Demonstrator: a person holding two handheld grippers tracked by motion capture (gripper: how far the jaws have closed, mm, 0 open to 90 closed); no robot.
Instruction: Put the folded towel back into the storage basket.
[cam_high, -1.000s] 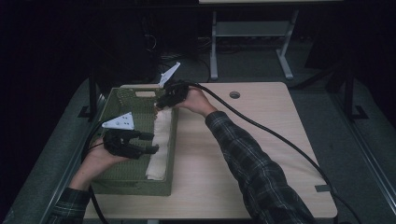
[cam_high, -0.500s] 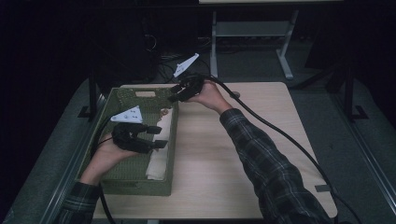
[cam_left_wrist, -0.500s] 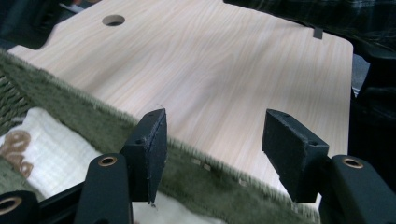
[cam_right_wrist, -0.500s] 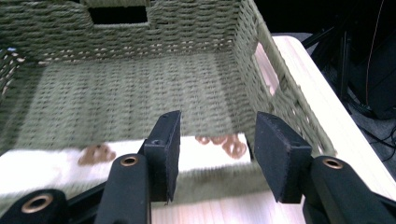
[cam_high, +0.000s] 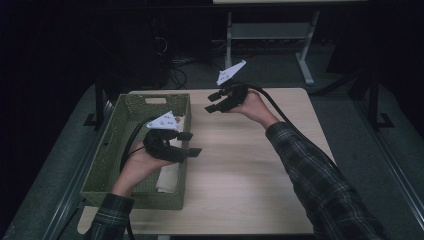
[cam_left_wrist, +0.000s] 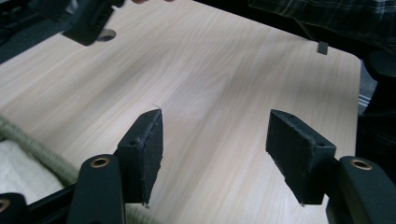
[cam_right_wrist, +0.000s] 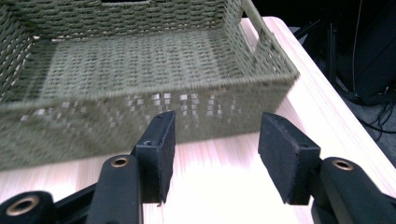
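Observation:
A green woven basket (cam_high: 112, 145) stands on the left part of the wooden table (cam_high: 250, 165). A folded white cloth (cam_high: 169, 176) lies inside it along the right wall. My left gripper (cam_high: 190, 144) hovers over that wall and points right across the table. Its jaws have just been opening and stand open with nothing between them (cam_left_wrist: 217, 119). The cloth (cam_left_wrist: 16, 163) and basket rim (cam_left_wrist: 44, 151) show at lower left there. My right gripper (cam_high: 212, 101) hangs over the table just right of the basket's far corner. It faces the basket (cam_right_wrist: 140, 107); its jaws have just been opening and are empty (cam_right_wrist: 215, 116).
A round cable hole (cam_left_wrist: 105, 35) sits in the tabletop near the right gripper (cam_left_wrist: 86, 18). Bare wood spreads over the middle and right of the table. A white desk frame (cam_high: 270, 32) stands behind the table on a dark floor.
Both hands have moved right. The right gripper left the basket's far end for the open table; the left gripper came from mid-basket to its right wall. Both pairs of jaws stand wider.

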